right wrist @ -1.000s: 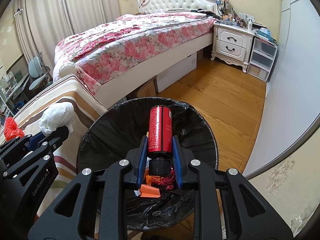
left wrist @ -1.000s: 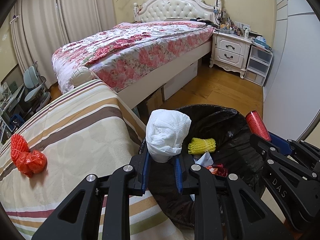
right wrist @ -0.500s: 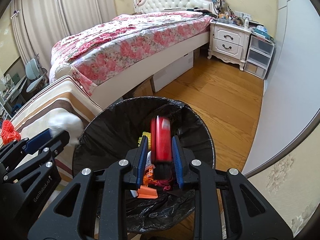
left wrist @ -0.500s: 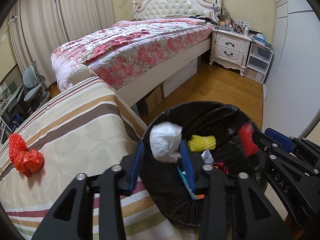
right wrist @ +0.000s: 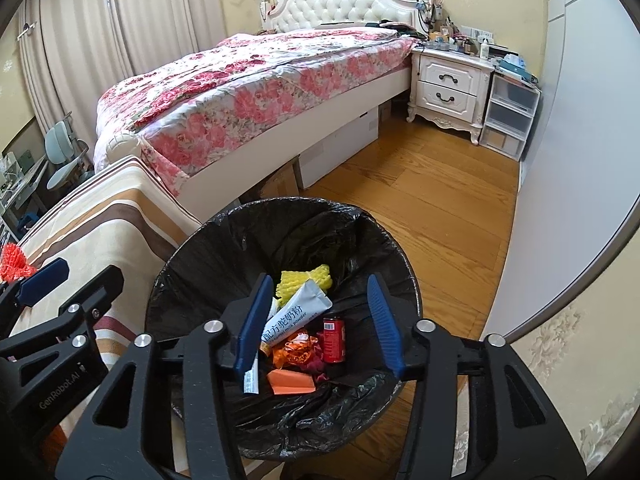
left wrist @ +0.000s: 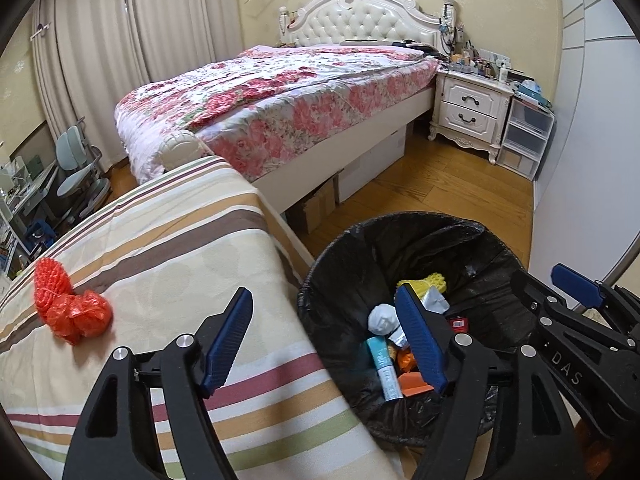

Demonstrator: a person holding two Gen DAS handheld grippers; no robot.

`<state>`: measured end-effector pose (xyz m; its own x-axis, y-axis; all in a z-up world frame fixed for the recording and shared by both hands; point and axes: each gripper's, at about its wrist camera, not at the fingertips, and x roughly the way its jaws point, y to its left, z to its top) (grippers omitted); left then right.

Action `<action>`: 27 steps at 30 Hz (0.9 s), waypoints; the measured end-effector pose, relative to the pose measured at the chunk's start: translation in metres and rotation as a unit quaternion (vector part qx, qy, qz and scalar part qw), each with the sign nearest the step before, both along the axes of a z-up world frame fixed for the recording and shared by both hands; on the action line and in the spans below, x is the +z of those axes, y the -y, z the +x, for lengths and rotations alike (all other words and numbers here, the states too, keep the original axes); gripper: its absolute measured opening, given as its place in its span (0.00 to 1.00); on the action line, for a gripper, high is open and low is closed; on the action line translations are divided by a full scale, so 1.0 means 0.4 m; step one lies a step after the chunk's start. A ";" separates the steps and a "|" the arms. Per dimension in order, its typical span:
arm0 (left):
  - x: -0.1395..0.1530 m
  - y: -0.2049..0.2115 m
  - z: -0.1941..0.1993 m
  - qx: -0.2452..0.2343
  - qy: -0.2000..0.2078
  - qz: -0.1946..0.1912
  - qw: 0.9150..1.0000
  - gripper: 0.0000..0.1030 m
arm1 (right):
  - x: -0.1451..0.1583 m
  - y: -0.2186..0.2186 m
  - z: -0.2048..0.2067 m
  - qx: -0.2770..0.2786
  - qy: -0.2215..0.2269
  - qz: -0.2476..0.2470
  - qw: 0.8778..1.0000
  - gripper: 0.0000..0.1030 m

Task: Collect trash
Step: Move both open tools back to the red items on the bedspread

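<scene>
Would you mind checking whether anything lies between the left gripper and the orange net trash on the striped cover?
Nothing visible blocks it. The left gripper is open and empty, and only bare striped cover lies between its left finger and the orange net trash, off to its left.

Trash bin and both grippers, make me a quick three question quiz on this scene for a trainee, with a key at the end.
1. True or false: the right gripper holds the red can.
2. Multiple choice: where does the orange net lie? A) in the bin B) on the striped cover C) on the floor
3. Fill in: the white wad lies inside the ____.

Key:
1. False. Its jaws stand open and the can lies in the bin.
2. B
3. bin. The left gripper is open too.
</scene>
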<state>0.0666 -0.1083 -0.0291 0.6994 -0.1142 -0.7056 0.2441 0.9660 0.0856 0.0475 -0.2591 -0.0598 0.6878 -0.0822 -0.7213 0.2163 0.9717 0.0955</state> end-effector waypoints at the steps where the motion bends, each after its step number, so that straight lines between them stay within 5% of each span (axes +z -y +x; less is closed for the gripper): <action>1: 0.002 -0.010 -0.002 0.004 0.001 0.000 1.000 0.70 | 0.002 -0.004 -0.002 0.002 0.000 0.001 1.000 0.50; 14: 0.028 -0.236 -0.055 0.084 0.007 -0.006 0.996 0.71 | 0.022 -0.194 -0.002 0.084 0.000 0.014 0.996 0.59; 27: 0.013 -0.509 -0.105 0.188 -0.001 0.005 0.982 0.72 | 0.029 -0.450 -0.002 0.191 -0.012 0.013 0.982 0.65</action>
<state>0.0248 0.0953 -0.0239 0.6895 0.1594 -0.7065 -0.1304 0.9869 0.0953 0.0469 -0.0790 -0.0482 0.6475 0.1961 -0.7364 -0.1600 0.9798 0.1203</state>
